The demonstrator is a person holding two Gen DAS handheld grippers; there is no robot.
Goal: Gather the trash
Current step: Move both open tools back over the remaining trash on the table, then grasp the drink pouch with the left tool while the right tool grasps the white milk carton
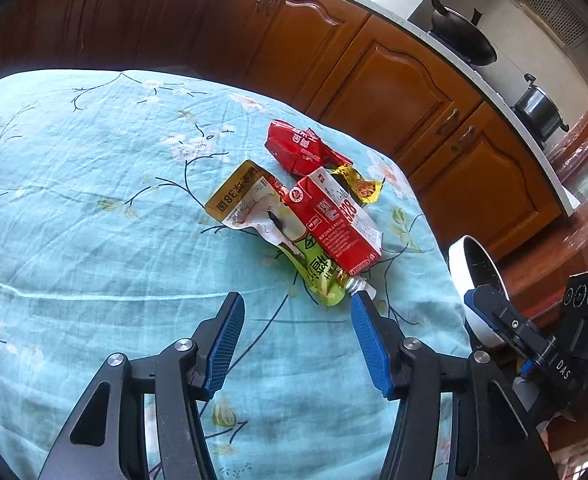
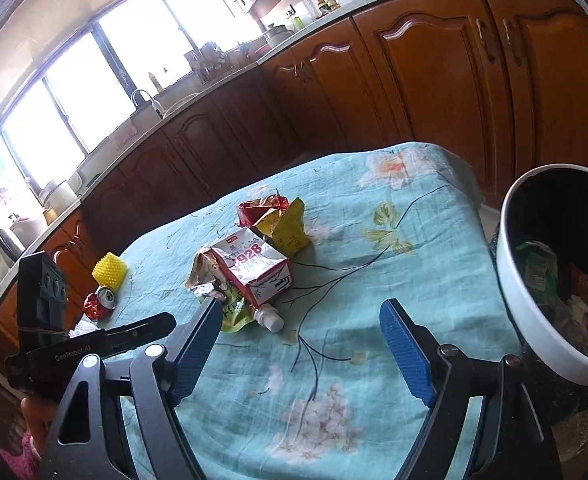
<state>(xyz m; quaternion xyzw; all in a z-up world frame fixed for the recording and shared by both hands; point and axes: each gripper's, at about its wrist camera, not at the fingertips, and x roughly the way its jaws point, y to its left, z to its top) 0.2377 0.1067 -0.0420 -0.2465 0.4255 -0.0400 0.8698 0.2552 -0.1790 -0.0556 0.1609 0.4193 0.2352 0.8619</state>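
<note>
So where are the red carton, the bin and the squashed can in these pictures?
Red carton (image 1: pixel 336 226): left wrist view, on its printed side face.
Bin (image 2: pixel 512 272): right wrist view, on its white outer wall.
Squashed can (image 2: pixel 102 302): right wrist view, on its crumpled body just below the silver top.

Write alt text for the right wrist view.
Open right gripper hovers over a floral teal tablecloth, facing a pile of trash: red carton, green pouch, yellow wrapper. A white-rimmed bin holding wrappers stands right.
</note>
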